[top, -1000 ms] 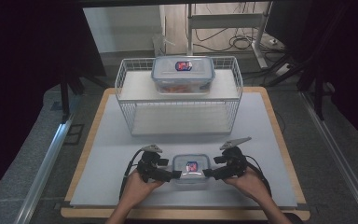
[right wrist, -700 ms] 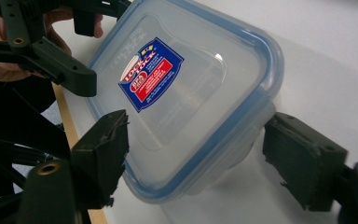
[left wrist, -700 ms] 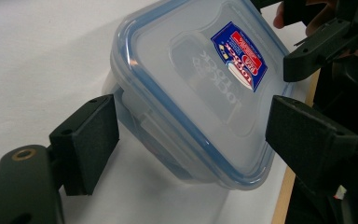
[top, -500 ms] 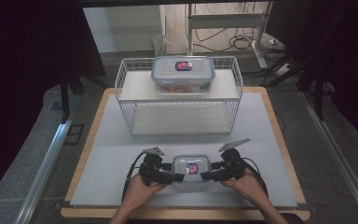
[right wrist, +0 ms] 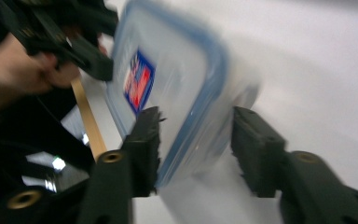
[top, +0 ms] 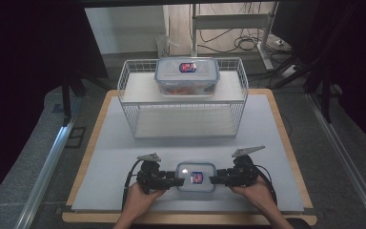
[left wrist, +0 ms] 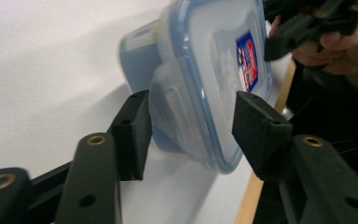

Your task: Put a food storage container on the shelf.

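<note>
Left gripper [top: 171, 180] and right gripper [top: 218, 179] sit spread wide at either end of the small container [top: 196, 177], jaws straddling its latch flaps without clamping; since a second ago they and the container have edged nearer the tabletop's [top: 114, 157] front edge. Container: clear plastic, rounded rectangle, blue-rimmed lid, red-blue sticker. White matte top, wooden rim; behind, a white wire basket [top: 128, 102] with a larger matching container [top: 187, 75] resting on top.

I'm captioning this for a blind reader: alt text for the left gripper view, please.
Two black jaws straddle the end flap of a small clear container with a blue-rimmed lid, on a white table. Beyond it, the right gripper reaches its far end.
</note>
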{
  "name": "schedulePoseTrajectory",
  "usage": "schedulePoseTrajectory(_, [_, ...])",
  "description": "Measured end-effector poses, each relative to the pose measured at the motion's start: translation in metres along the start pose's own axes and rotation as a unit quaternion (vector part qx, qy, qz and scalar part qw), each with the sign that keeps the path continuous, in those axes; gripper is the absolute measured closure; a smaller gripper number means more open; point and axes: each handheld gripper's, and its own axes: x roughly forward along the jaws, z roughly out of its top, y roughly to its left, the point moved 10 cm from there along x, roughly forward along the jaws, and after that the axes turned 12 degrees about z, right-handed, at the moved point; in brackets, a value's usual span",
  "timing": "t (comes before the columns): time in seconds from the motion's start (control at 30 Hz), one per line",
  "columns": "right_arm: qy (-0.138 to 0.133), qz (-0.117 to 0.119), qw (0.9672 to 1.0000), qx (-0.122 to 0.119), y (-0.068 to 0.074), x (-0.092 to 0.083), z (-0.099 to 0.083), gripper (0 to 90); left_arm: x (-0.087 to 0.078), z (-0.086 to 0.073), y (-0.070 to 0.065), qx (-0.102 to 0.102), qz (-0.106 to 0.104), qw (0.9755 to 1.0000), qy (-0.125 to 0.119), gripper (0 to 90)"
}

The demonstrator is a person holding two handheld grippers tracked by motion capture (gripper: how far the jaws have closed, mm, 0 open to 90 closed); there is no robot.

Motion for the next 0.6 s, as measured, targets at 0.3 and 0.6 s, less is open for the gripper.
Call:
schedulePoseTrajectory(0.3, [-0.01, 0.012, 0.9998, 0.013, 0.0, -0.002, -0.001, 55.1, 0.0, 0.001, 0.002, -0.023, -0.015, 0.9996, -0.004, 51.4])
schedulePoseTrajectory(0.6, [-0.026, 0.045, 0.9974, 0.049, -0.003, 0.001, -0.005, 54.5, -0.004, -0.002, 0.002, -0.029, -0.027, 0.9992, -0.002, 54.8])
